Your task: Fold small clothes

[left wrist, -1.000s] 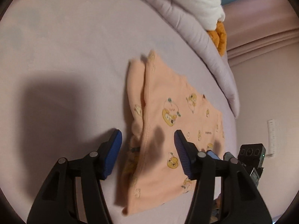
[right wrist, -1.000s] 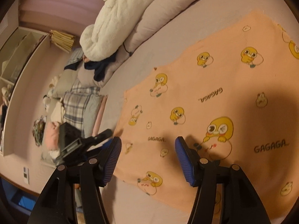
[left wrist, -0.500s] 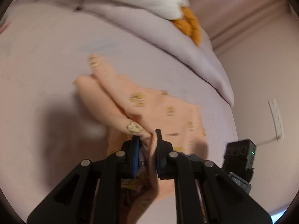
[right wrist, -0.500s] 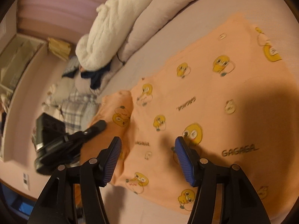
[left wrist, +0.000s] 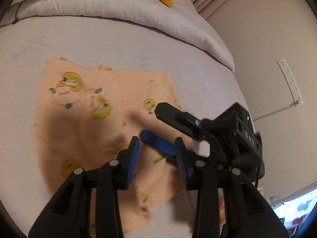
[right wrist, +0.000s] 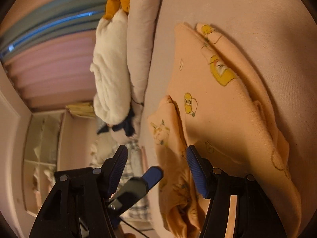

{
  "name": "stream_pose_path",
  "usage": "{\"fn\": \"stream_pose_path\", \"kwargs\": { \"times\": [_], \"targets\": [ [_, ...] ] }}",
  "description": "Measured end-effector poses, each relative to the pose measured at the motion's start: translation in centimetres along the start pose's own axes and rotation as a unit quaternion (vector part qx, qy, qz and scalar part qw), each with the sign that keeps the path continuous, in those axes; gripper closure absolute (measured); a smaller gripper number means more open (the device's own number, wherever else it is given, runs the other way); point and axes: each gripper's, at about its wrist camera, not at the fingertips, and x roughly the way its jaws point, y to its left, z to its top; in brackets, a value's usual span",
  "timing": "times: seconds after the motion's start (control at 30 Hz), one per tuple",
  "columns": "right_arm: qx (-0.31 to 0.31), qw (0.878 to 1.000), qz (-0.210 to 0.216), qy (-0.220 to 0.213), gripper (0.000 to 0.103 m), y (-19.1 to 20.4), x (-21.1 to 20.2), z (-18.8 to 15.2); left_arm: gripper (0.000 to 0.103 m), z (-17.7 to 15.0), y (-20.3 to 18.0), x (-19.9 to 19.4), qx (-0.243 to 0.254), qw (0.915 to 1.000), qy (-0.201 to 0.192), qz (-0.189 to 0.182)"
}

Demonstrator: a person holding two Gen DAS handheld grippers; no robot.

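On the bed (left wrist: 122, 39), a peach garment (left wrist: 99, 119) with duck prints lies partly folded, filling the centre of the left wrist view from 9 to 5 o'clock. Left gripper (left wrist: 157, 158) hovers over its near edge at 6 o'clock, jaws parted to a moderate gap and holding nothing; cloth shows between the fingers but is not pinched. Right gripper (left wrist: 158, 125) enters that view from 3 o'clock, jaws wide, one blue pad low over the cloth; contact cannot be confirmed. From the right wrist view, the right gripper (right wrist: 156, 168) is likewise wide and empty, with a doubled layer of garment (right wrist: 218, 109) stacked at 1 o'clock. Judgement: both grippers are placed at the near hem to take the next fold. A duvet (left wrist: 118, 10) borders the bed at 12 o'clock.
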Motion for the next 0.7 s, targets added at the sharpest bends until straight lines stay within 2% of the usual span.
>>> {"fn": "stream_pose_path", "kwargs": {
  "times": [0.07,0.13,0.17,0.27,0.4,0.47,0.57,0.67,0.7],
  "targets": [
    [-0.023,0.999,-0.035,0.009,0.041,0.7,0.5,-0.2,0.063,-0.9,1.2,-1.6,-0.004,0.9999,-0.014,0.008],
    [-0.046,0.996,-0.067,0.022,0.041,1.4,0.9,-0.5,0.052,-1.9,3.0,-3.8,-0.016,0.9991,-0.035,0.016],
    [-0.06,0.994,-0.087,0.033,0.041,1.8,1.4,-0.8,0.05,-2.6,4.0,-4.9,-0.026,0.9984,-0.046,0.019],
    [-0.106,0.981,-0.147,0.07,0.041,2.9,2.8,-1.4,0.05,-4.4,7.0,-7.0,-0.052,0.9963,-0.062,0.029],
    [-0.137,0.965,-0.195,0.107,0.041,3.6,4.3,-1.9,0.05,-7.5,9.7,-8.3,-0.084,0.9943,-0.061,0.026],
    [-0.149,0.959,-0.208,0.122,0.041,3.9,5.0,-2.0,0.05,-8.8,11.1,-8.2,-0.101,0.9932,-0.056,0.015],
    [-0.161,0.958,-0.196,0.134,0.041,4.0,5.9,-2.4,0.05,-9.7,12.6,-8.0,-0.12,0.9917,-0.048,-0.002],
    [-0.179,0.956,-0.195,0.127,0.042,4.4,7.0,-2.6,0.05,-10.9,12.7,-8.0,-0.13,0.9903,-0.048,-0.017],
    [-0.188,0.956,-0.191,0.12,0.049,4.3,7.2,-2.6,0.05,-11.1,12.6,-8.0,-0.131,0.99,-0.049,-0.021]
  ]
}}
